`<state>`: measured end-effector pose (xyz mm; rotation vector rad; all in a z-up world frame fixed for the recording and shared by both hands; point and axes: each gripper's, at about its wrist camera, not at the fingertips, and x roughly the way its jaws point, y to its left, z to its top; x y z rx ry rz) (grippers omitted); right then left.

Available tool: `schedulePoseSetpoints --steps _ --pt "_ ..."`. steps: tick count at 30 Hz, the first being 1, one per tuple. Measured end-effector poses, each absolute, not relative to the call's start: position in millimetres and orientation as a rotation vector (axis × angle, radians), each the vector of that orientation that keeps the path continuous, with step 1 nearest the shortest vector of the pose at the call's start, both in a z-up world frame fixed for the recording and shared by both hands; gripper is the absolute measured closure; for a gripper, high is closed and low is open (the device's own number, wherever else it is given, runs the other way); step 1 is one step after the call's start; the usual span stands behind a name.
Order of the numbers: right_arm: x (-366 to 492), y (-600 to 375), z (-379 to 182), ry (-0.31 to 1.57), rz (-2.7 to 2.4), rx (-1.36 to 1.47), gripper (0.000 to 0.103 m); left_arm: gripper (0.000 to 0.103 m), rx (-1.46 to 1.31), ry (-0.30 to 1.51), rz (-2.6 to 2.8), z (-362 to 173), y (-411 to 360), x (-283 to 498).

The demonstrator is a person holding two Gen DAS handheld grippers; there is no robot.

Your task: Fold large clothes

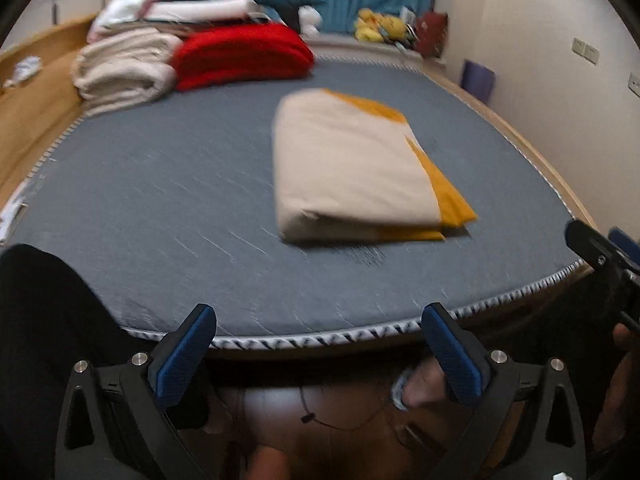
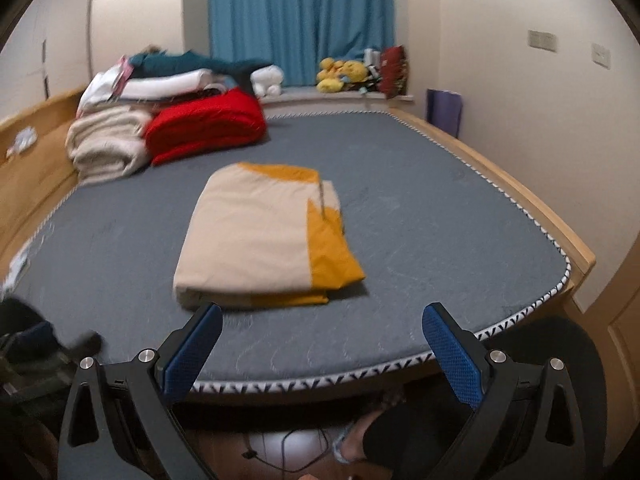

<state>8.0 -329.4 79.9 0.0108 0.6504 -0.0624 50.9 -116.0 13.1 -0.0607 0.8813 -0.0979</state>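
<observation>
A beige and mustard-yellow cloth (image 1: pixel 352 168) lies folded into a thick rectangle on the grey mattress (image 1: pixel 160 200); the right wrist view shows the same folded cloth (image 2: pixel 260 240) in the middle of the mattress (image 2: pixel 440 240). My left gripper (image 1: pixel 320 352) hangs over the near bed edge, wide open, with nothing between its blue pads (image 1: pixel 184 356). My right gripper (image 2: pixel 322 354) is likewise wide open and empty, just short of the cloth's near edge. The right gripper's black body (image 1: pixel 604 256) shows at the right edge of the left wrist view.
Folded bedding is stacked at the far left corner: a red blanket (image 2: pixel 204 128), a cream one (image 2: pixel 108 144), white and teal pieces above. A wooden bed frame (image 2: pixel 520 196) rims the mattress. Blue curtains (image 2: pixel 300 20) and yellow plush toys (image 2: pixel 340 74) stand behind. A person's foot (image 1: pixel 420 388) is on the floor below.
</observation>
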Motion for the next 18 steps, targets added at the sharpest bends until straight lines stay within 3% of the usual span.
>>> schedulePoseSetpoints --steps 18 --pt "28.1 -308.9 53.1 0.705 -0.056 -0.085 0.003 0.001 -0.111 0.809 -0.093 12.2 -117.7 60.4"
